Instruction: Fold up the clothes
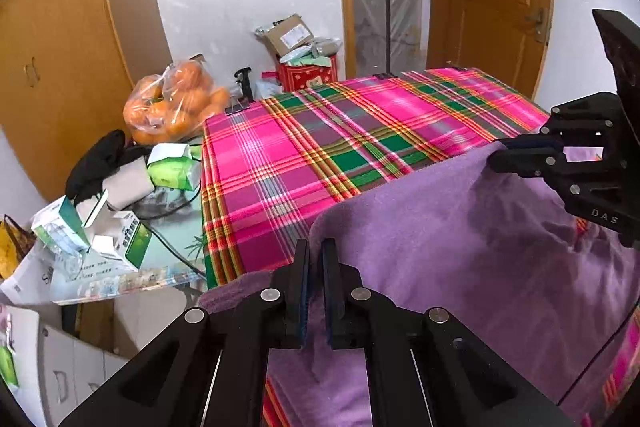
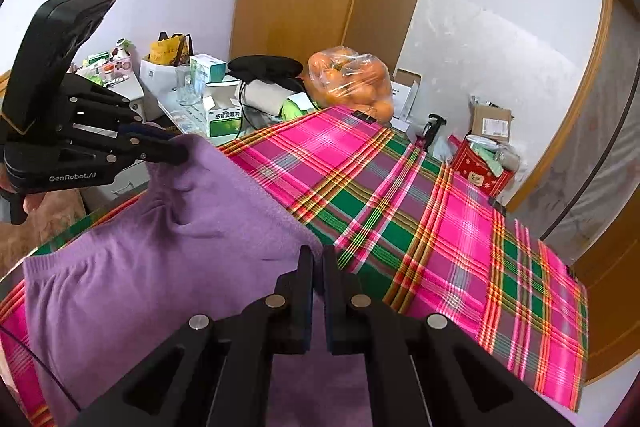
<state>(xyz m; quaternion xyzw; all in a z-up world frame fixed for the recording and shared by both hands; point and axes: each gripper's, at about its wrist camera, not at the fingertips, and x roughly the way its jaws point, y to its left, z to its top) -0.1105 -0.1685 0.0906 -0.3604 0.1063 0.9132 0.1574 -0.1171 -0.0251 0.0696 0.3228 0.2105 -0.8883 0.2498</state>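
Note:
A purple knitted garment point(image 1: 460, 247) lies partly raised over the near half of a table covered in a pink and green plaid cloth point(image 1: 320, 139). At the bottom of the left wrist view, my left gripper point(image 1: 316, 245) is shut on the garment's near-left edge. My right gripper point(image 1: 496, 159) comes in from the right, shut on the garment's other corner. The right wrist view shows my right gripper point(image 2: 317, 253) pinching the purple garment point(image 2: 160, 267), and my left gripper point(image 2: 182, 149) holds a corner up at the left. The fabric sags between the two grips.
A bag of oranges point(image 1: 176, 103) sits off the table's far-left corner, next to a low side table cluttered with boxes point(image 1: 120, 239). A binder clip point(image 1: 236, 107) pins the cloth there. A red box of parcels point(image 1: 306, 75) stands against the wall. A person's hand point(image 2: 36, 203) holds the left gripper.

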